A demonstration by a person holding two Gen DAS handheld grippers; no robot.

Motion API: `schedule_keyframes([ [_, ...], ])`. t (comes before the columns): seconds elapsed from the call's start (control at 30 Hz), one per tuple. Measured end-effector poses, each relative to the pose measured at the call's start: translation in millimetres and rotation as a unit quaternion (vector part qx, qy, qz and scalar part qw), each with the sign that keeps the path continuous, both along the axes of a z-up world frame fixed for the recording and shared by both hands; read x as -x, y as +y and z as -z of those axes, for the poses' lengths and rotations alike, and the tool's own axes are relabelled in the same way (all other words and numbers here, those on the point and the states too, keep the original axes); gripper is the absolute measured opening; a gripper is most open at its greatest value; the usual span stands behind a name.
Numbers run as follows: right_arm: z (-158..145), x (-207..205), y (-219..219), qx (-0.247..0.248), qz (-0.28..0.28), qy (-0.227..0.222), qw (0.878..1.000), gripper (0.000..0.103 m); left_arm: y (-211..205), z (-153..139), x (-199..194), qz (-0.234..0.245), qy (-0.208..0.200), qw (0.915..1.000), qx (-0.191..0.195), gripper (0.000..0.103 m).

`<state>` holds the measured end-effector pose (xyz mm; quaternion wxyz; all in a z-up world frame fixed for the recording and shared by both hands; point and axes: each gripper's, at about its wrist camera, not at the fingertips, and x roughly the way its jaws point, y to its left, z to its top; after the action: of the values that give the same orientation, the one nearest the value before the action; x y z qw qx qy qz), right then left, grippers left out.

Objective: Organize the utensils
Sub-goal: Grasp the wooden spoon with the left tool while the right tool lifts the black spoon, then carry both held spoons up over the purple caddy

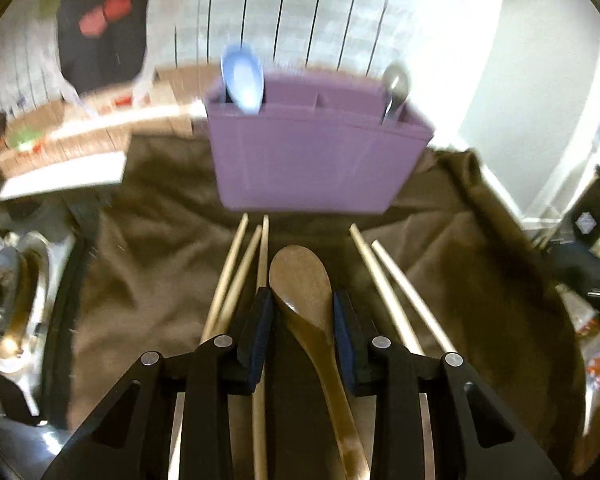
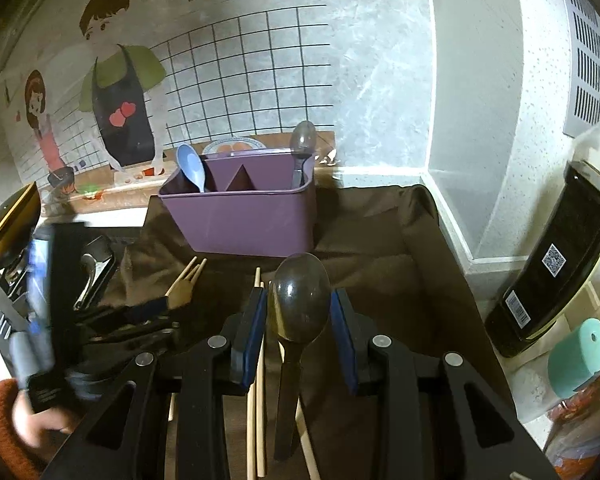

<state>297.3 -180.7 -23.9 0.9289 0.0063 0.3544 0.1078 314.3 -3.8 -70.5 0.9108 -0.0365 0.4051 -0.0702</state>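
My left gripper [image 1: 302,320] is shut on a light wooden spoon [image 1: 300,276], bowl forward between the blue pads, handle running back under the fingers. In the right wrist view that gripper [image 2: 156,308] shows blurred at the left with the wooden spoon's tip [image 2: 178,298]. My right gripper [image 2: 300,320] is shut on a dark brown spoon [image 2: 298,292], bowl forward. Ahead stands a purple divided caddy [image 1: 316,160] [image 2: 240,220] holding a blue spoon [image 1: 242,76] [image 2: 192,168] on its left and a grey spoon [image 1: 396,84] [image 2: 302,140] on its right. Several chopsticks [image 1: 236,272] [image 2: 258,400] lie on the brown cloth [image 1: 140,260] [image 2: 380,240].
A tall black bottle [image 2: 560,264] and a teal cap [image 2: 576,360] stand at the right by the wall corner. A shiny pot [image 1: 12,288] and a lidded pan [image 2: 8,224] sit at the left. A person's hand in an orange sleeve [image 2: 0,412] holds the left gripper.
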Motion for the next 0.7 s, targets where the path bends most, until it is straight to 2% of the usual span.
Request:
schedule_keyframes([
  [0.1, -1, 3, 5, 0.003, -0.006, 0.001, 1.000, 0.030, 2, -27, 22, 0.008, -0.049, 0.9987, -0.009, 0.031],
  [0.23, -3, 6, 12, 0.009, -0.011, -0.001, 1.000, 0.030, 2, -53, 43, 0.012, -0.088, 0.9960, -0.013, 0.031],
  [0.7, -27, 5, 27, 0.019, -0.016, -0.015, 1.000, 0.030, 24, -84, 53, 0.006, -0.126, 0.9919, 0.016, 0.031],
])
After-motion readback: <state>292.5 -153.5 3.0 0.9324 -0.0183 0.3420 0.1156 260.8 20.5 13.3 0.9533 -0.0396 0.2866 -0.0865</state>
